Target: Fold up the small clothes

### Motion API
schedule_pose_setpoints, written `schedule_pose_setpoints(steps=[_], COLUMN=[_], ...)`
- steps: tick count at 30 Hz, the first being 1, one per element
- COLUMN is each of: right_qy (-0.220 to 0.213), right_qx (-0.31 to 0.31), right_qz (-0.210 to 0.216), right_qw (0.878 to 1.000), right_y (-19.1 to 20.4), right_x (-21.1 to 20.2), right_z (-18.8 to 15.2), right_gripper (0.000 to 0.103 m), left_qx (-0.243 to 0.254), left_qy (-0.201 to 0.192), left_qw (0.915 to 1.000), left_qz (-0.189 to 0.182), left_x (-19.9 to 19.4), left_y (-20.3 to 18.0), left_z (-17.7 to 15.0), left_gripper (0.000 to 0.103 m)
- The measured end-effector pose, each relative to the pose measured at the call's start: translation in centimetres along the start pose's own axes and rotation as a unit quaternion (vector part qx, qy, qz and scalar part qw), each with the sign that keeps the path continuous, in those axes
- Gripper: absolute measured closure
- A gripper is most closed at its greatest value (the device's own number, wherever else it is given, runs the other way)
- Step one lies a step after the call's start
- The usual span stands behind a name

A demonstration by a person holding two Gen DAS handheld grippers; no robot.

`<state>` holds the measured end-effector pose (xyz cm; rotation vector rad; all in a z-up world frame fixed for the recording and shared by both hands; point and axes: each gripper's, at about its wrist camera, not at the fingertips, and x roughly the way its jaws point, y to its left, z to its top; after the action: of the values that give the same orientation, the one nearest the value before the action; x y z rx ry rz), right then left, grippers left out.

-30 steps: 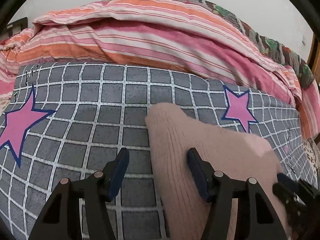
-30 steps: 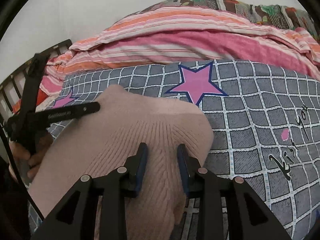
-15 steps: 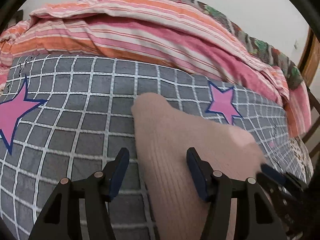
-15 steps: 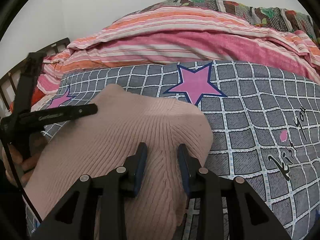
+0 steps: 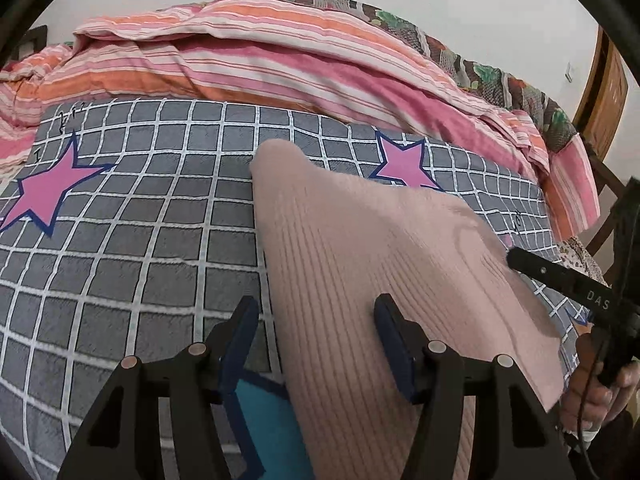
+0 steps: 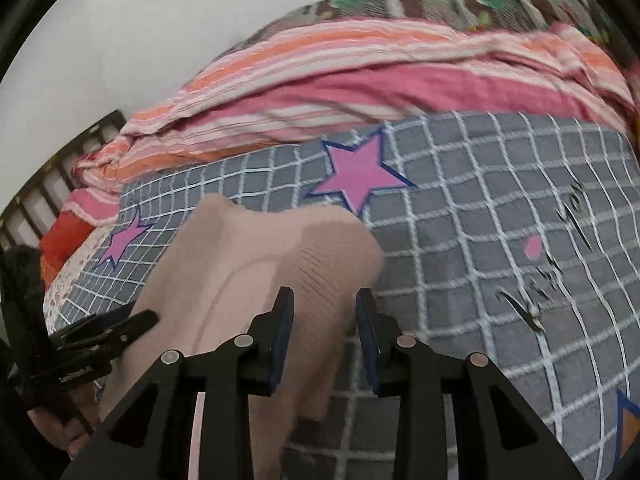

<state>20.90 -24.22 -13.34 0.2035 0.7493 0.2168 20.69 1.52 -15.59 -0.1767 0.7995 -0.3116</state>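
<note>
Since 1 s ago the right gripper (image 6: 324,336) has tilted, so the bedding leans across its view, and the garment's far corner now sits closer to the pink star (image 6: 360,178); in the left view a teal patch (image 5: 260,420) has come into sight beneath the near pad.

The pink ribbed knit garment (image 5: 380,280) lies on the grey checked blanket (image 5: 120,260), its near end rising toward both cameras. The left gripper (image 5: 316,344) stands wide open — its left pad over blanket, its right pad over the knit. The right gripper's jaws are narrow, with a fold of the garment between them, though I cannot tell whether the pads press on it. Behind the blanket lies a heap of striped pink-and-orange bedding (image 5: 240,64).
</note>
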Motion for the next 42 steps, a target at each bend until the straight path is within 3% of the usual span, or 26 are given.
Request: schedule_pose_setpoints(steps=[5,9,11,12,16,21,25,29,31,37,42], right_qy=[0.009,0.023,0.030,0.021,-0.054,0.008,-0.003,-0.039,-0.046,0.001,-0.008], right_qx=[0.041,0.036,0.032,0.026,-0.025,-0.019,-0.012,-0.024,-0.035,-0.056,-0.053], right_qz=[0.047,0.057,0.048,0.049,0.042,-0.011,-0.016,-0.002,0.008,-0.022,-0.041], right_qw=[0.998,0.997,0.998,0.998,0.997,1.000,1.000,0.999,0.998,0.998,0.998], right_y=[-1.4,-0.1,0.5,0.8,1.8,0.9,1.0,2.5,3.4,4.2,3.8], right_x=[-1.0,0.2,1.2,1.2,-1.2,2.1,0.7,-1.0,-1.1,2.5,3.3], right_z=[-0.9,-0.7,-0.6,-0.5,0.1,-1.1,-0.3,0.6,0.9,0.1,-0.8], right_gripper=[0.067,0.067,0.076,0.089,0.093,0.092,0.083,0.080,0.072,0.074,0.075], left_qx=[0.002,-0.013,-0.016,-0.015,-0.009,-0.014,-0.003,-0.002,0.003,0.041,0.035], left_qy=[-0.007,-0.005,-0.007,-0.012,-0.021,-0.006,-0.009,-0.009,-0.010,-0.012,-0.005], left_qw=[0.9999,0.9999,0.9998,0.9997,0.9997,0.9999,0.9998,0.9998,0.9997,0.9981,0.9988], left_qz=[0.007,-0.004,-0.011,-0.014,-0.004,-0.001,0.016,0.018,0.021,0.045,0.035], left_x=[-0.3,-0.4,-0.7,-1.0,-1.2,-0.2,-0.4,-0.5,-0.5,0.8,2.2], left_y=[-0.4,0.0,0.2,0.3,0.4,0.3,-0.1,-0.2,-0.2,-1.0,-0.8], left_z=[-0.5,-0.5,-0.3,-0.2,0.4,-0.1,-0.2,-0.3,-0.1,2.1,1.5], left_gripper=[0.044,0.044,0.045,0.045,0.043,0.041,0.041,0.042,0.042,0.042,0.041])
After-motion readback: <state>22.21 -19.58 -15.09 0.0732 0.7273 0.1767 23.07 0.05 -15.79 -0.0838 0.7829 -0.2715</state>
